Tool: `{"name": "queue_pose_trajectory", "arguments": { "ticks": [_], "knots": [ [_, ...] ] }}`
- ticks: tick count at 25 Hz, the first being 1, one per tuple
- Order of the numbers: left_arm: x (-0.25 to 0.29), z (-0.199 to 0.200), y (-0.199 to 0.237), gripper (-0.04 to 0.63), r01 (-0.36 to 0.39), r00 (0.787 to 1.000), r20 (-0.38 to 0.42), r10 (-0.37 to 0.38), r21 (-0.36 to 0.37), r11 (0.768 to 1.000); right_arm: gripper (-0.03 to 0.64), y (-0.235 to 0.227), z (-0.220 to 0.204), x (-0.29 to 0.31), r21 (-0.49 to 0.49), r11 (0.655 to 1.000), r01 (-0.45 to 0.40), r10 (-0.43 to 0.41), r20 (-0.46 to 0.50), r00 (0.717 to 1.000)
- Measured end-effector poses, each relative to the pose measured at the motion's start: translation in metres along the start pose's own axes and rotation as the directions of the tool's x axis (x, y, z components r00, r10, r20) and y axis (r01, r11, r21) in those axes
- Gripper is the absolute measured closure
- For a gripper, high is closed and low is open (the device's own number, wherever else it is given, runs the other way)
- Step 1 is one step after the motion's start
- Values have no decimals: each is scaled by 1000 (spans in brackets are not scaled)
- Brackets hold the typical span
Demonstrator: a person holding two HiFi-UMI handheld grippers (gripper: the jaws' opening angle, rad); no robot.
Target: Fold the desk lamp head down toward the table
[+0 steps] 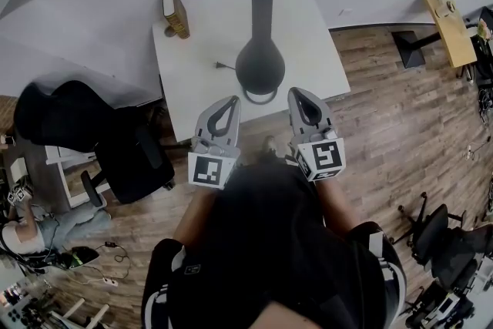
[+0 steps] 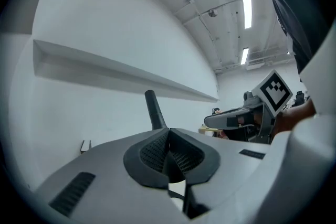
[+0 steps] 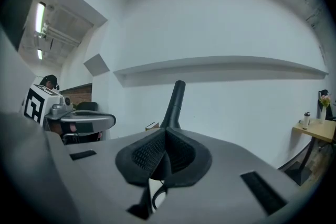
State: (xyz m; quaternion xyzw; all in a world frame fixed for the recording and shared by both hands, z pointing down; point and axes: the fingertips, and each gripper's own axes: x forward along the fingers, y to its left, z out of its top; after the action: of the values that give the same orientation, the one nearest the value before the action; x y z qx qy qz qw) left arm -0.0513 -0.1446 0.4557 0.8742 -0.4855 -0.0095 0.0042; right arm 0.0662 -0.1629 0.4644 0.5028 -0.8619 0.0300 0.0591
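Standing upright on the white table (image 1: 316, 50), the dark desk lamp (image 1: 260, 67) sits at the middle of the table, close to its near edge, its slim neck rising from a rounded body with a ring at the foot. A thin cable (image 1: 222, 65) lies on the table at the lamp's left side. A thick book (image 1: 176, 11) stands at the table's far left corner.

Both grippers hover just off the table's near edge, side by side, pointing at the lamp but apart from it. The left gripper (image 1: 230, 99) has its jaws pressed together with nothing between them, and so has the right gripper (image 1: 297, 92). In each gripper view the lamp's neck rises behind the closed jaws.

A black office chair (image 1: 115, 142) stands left of the table, and a wooden desk (image 1: 451, 31) stands well apart to its right.
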Motion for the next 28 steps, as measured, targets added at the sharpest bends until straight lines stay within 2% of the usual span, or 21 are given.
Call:
{"name": "queue_pose_trajectory", "arguments": {
  "ticks": [5,28],
  "knots": [
    [0,-9,-1,569,-6,1000,-18,6,-10,1000,603,-3,-4,-2,4,1000,-3,3,-3,1000],
    [1,-7,10,569,-38,999,-8,38,-7,999,603,6,-5,3,-2,1000,-28,28,-4,1000]
  ]
}}
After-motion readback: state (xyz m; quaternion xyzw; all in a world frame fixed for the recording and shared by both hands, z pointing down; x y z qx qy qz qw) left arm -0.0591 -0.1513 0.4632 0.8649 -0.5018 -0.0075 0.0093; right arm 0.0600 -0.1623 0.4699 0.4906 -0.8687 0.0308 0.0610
